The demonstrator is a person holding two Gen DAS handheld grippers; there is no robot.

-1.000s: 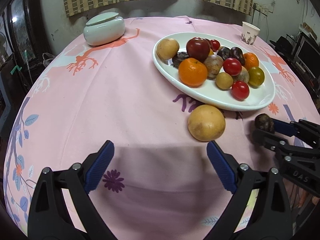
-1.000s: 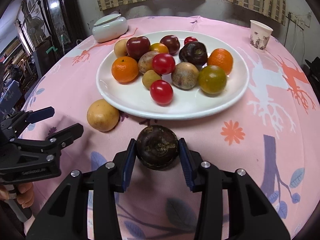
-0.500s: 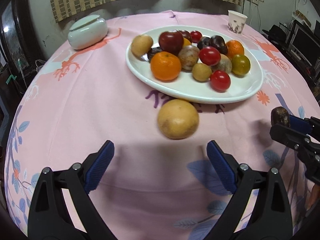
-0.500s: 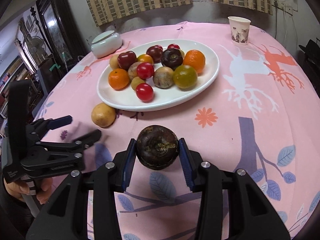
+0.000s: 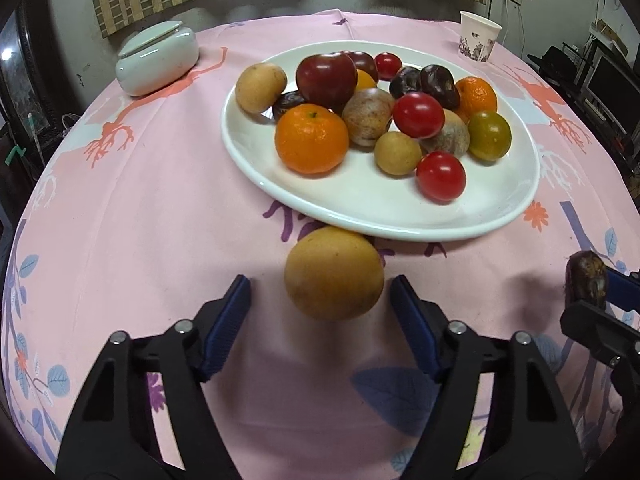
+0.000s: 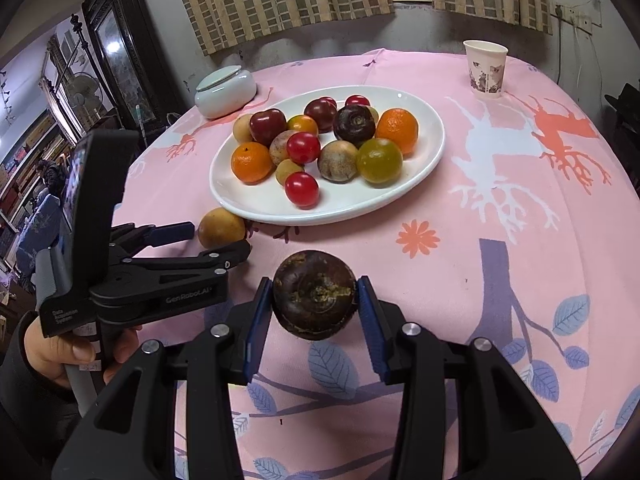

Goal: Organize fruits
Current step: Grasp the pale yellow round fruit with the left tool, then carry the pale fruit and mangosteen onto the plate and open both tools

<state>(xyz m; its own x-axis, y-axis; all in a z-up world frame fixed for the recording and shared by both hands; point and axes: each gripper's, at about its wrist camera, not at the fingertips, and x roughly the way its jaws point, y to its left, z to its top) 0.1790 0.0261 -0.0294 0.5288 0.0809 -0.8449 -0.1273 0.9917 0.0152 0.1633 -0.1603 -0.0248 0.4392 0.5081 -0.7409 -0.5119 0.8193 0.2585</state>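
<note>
A white oval plate (image 5: 360, 216) (image 6: 400, 196) holds several fruits: oranges, red tomatoes, dark and brown fruits. A yellow-brown round fruit (image 5: 334, 274) (image 6: 221, 227) lies on the pink cloth just in front of the plate. My left gripper (image 5: 320, 300) (image 6: 218, 242) is open, its blue pads on either side of this fruit, not touching it. My right gripper (image 6: 314, 304) is shut on a dark brown mangosteen (image 6: 314, 294), held above the cloth in front of the plate; it also shows at the right edge of the left wrist view (image 5: 586, 282).
A pale green lidded jar (image 5: 158, 56) (image 6: 225, 90) stands at the back left of the round table. A paper cup (image 5: 478, 36) (image 6: 485, 68) stands at the back right. Dark furniture surrounds the table.
My left gripper has moved forward, so the yellow-brown fruit now sits between its open pads. My right gripper has pulled back and up with the mangosteen still held.
</note>
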